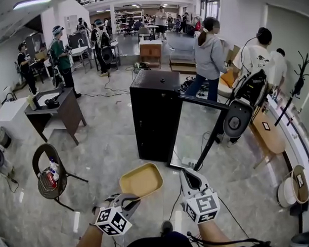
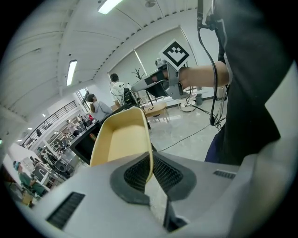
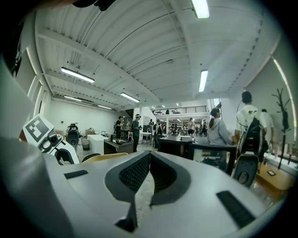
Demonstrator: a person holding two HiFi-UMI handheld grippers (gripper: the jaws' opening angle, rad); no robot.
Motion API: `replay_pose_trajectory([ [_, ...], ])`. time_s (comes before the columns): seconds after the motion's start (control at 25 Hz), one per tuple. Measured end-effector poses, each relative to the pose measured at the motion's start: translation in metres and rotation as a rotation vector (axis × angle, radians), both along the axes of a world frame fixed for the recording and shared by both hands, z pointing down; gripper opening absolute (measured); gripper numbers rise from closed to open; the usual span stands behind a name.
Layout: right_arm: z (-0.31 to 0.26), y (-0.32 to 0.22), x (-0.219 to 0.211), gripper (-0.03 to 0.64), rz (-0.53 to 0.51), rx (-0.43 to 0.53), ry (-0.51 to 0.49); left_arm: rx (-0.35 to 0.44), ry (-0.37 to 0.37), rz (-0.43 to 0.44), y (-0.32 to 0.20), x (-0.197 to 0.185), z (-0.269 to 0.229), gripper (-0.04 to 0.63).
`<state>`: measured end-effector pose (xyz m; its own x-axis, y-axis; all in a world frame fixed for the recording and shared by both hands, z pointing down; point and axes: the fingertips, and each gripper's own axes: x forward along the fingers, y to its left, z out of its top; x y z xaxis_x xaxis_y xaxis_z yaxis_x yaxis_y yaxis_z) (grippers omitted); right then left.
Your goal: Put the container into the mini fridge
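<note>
I hold a shallow yellow container (image 1: 141, 180) out over the floor, in front of the black mini fridge (image 1: 155, 115). The fridge's glass door (image 1: 199, 134) stands swung open to the right. My left gripper (image 1: 130, 198) is shut on the container's near rim. In the left gripper view the rim (image 2: 150, 160) is pinched between the ribbed pads, and the container (image 2: 121, 139) extends away toward the fridge. My right gripper (image 1: 186, 175) hovers just right of the container with its jaws shut and empty (image 3: 150, 157). Its own view shows the fridge (image 3: 179, 145) ahead.
A round stool (image 1: 50, 178) carrying bottles stands at the left, with a dark desk (image 1: 61, 109) behind it. Cables (image 1: 235, 215) run over the floor at the right. A wooden bench (image 1: 269, 133) and several people are behind the fridge.
</note>
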<state>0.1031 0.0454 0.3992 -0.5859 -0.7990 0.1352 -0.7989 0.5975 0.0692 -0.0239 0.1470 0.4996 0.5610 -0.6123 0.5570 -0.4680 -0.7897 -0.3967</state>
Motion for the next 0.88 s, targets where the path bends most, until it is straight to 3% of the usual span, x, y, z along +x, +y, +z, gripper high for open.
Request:
replay_pose_trajectory([
  [0.44, 0.002, -0.069, 0.054, 0.017, -0.033, 0.006, -0.018, -0.008, -0.047, -0.024, -0.076, 0.046, -0.005, 0.025],
  [0.88, -0.001, -0.118, 0.071, 0.017, -0.060, 0.018, -0.027, -0.024, -0.069, -0.029, -0.120, 0.068, -0.005, 0.025],
])
